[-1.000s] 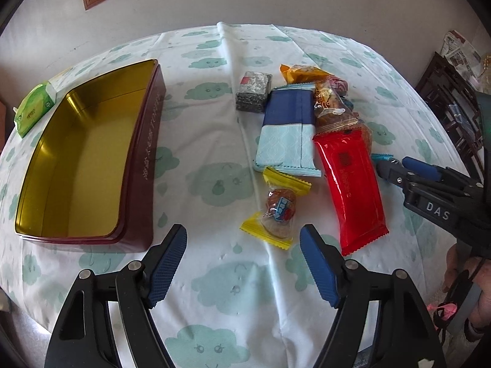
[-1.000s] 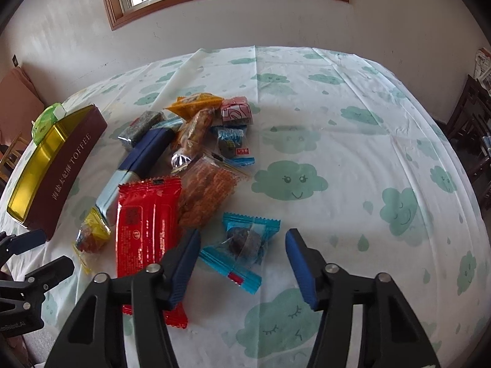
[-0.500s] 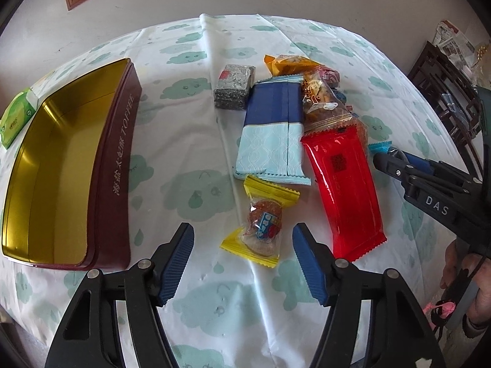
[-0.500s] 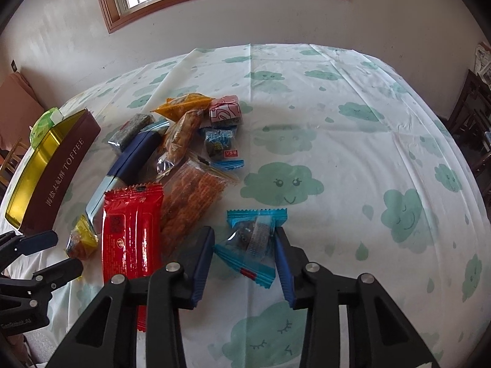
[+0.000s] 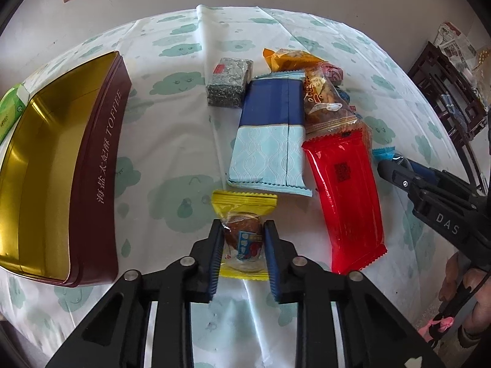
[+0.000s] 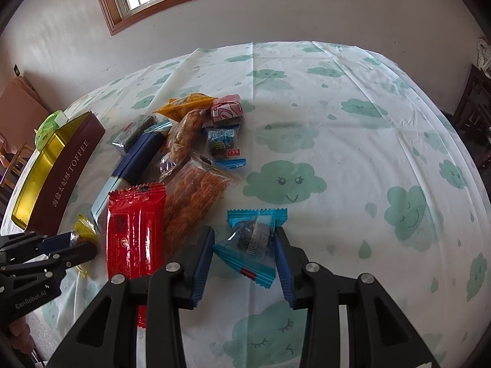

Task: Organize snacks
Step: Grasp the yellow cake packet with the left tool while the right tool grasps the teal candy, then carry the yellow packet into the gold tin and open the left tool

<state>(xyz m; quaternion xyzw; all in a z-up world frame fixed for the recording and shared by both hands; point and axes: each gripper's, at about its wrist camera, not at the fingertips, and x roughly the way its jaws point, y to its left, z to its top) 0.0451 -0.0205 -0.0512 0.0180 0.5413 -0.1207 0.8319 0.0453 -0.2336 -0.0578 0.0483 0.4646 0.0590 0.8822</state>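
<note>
Far left on the bench, w/ its cloud-print cloth, sits the open maroon toffee tin with gold inside; nothing shows in it, so sorting looks barely begun. Next over, the left gripper has its blue fingers pressed in on both sides of the yellow-wrapped small cake packet, which lies just right of the tin and seems to rest on the cloth, though lift is hard to judge from this angle. Beyond it lie the grey speckled foil block, the long navy-and-pale-blue wrapper and the long red foil packet, then the clear bags of fried snacks, an orange pouch, a pink wrapped cube and a small blue candy. Furthest right, the right gripper has narrowed its fingers round the blue-wrapped dark sweet packet; the right pad touches, the left shows a slight gap. Judged: two items being gripped, approx. all others left to box.
</note>
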